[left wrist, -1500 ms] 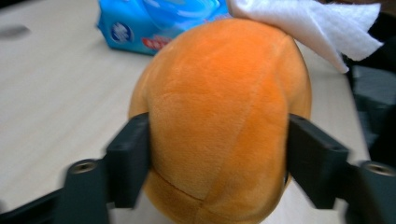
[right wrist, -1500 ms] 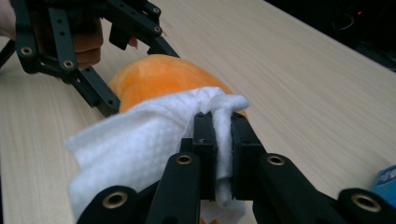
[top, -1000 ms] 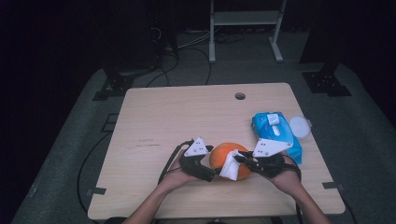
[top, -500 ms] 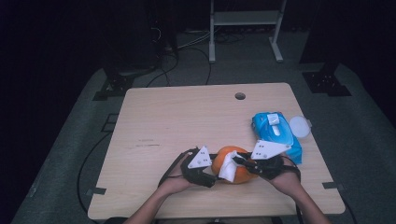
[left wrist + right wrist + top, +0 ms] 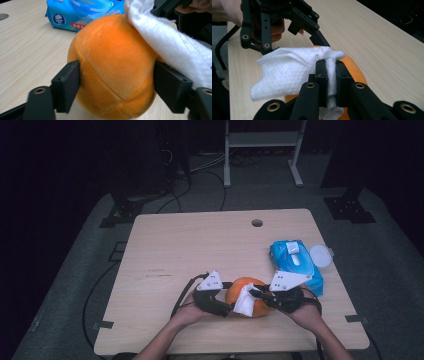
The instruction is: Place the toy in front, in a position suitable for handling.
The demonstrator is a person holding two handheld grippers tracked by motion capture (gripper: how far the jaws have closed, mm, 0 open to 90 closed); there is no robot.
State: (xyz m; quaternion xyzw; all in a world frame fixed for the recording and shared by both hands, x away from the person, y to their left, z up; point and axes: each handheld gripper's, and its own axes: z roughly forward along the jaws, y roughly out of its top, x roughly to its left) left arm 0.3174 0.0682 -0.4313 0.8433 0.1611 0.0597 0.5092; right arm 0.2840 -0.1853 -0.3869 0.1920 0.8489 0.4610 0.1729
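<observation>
An orange plush ball (image 5: 250, 289) rests on the wooden table (image 5: 200, 245) near its front edge. My left gripper (image 5: 231, 309) is shut on the ball, and its black pads (image 5: 67, 87) press the ball (image 5: 112, 62) from both sides. From the right, my right gripper (image 5: 256, 295) is shut on a white wipe (image 5: 245, 304). The wipe (image 5: 287, 67) is pinched between its pads (image 5: 322, 75) and drapes over the ball (image 5: 353, 67). In the left gripper view the wipe (image 5: 170, 42) covers the ball's upper right.
A blue pack of wet wipes (image 5: 295, 262) lies at the table's right side, close behind my right hand, with a round white lid (image 5: 320, 255) beside it. A cable hole (image 5: 257, 223) sits near the far edge. A metal stand (image 5: 262, 150) stands beyond the table.
Both grippers and the ball stayed almost in place, shifting slightly toward the front edge and back. The wipe has slid a little over the ball's left side.
</observation>
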